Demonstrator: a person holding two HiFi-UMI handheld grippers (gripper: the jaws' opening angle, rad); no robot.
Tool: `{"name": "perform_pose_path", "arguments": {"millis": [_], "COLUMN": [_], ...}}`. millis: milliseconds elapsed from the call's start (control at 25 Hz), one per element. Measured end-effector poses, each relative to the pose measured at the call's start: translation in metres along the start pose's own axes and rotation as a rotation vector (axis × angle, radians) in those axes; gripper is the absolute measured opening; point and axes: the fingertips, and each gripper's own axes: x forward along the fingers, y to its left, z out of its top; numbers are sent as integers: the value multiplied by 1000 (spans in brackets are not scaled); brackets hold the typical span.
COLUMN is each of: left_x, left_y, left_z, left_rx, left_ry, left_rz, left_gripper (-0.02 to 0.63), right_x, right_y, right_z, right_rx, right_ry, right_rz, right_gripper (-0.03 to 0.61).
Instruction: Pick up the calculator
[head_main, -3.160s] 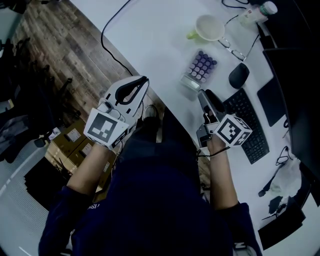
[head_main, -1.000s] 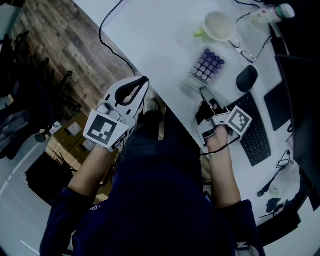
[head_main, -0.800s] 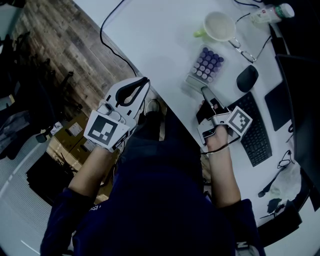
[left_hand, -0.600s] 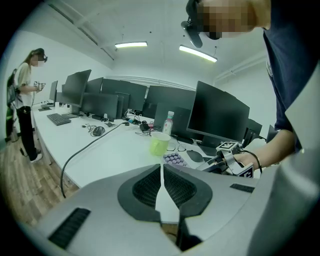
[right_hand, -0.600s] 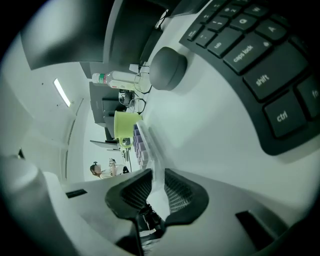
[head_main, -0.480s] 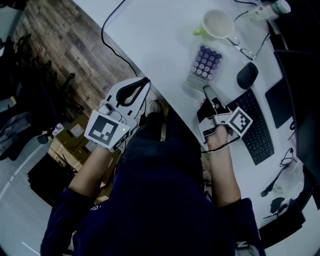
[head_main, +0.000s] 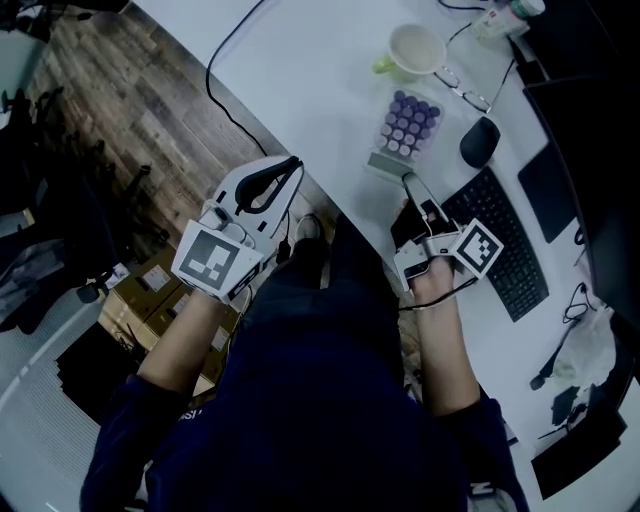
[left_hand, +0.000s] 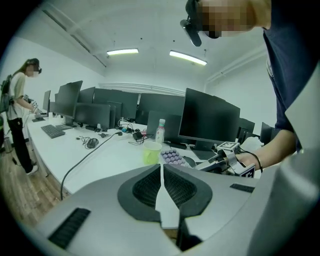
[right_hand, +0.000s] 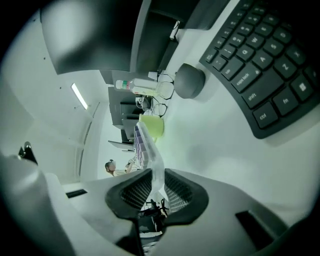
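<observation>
The calculator (head_main: 403, 128), a clear slab with rows of purple buttons, is off the white table (head_main: 300, 70) at its near end. My right gripper (head_main: 408, 188) is shut on that near edge. In the right gripper view the calculator (right_hand: 145, 142) stands edge-on, pinched between the two pads of the right gripper (right_hand: 156, 186). My left gripper (head_main: 285, 168) hangs off the table's near edge, its pads together with nothing between them. From the left gripper (left_hand: 161, 180) I see the calculator (left_hand: 172, 156) and the right gripper (left_hand: 212, 161) across the desk.
A green cup (head_main: 415, 52) and glasses (head_main: 462, 92) lie beyond the calculator. A black mouse (head_main: 479, 141) and keyboard (head_main: 497, 243) sit to its right, a bottle (head_main: 503, 20) at the far edge. A black cable (head_main: 225, 85) crosses the table. Monitors (left_hand: 207, 120) line the back.
The right gripper's jaws have closed on the calculator's near edge and the hand has risen with it. The left gripper has lifted slightly.
</observation>
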Motion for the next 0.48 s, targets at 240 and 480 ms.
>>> {"name": "perform_pose_path", "arguments": {"millis": [240, 480], "left_x": [-10, -18], "left_y": [-3, -1], "left_z": [32, 61], "left_rx": [43, 75], "left_ry": [-68, -128], "left_rz": [0, 4], "left_gripper": [43, 41], "right_x": [-12, -15], "right_y": [36, 82], "right_z": [1, 6], "right_rx": [-36, -88], "right_ry": [-22, -34], "right_rz": [63, 141], "right_gripper": [80, 81]}}
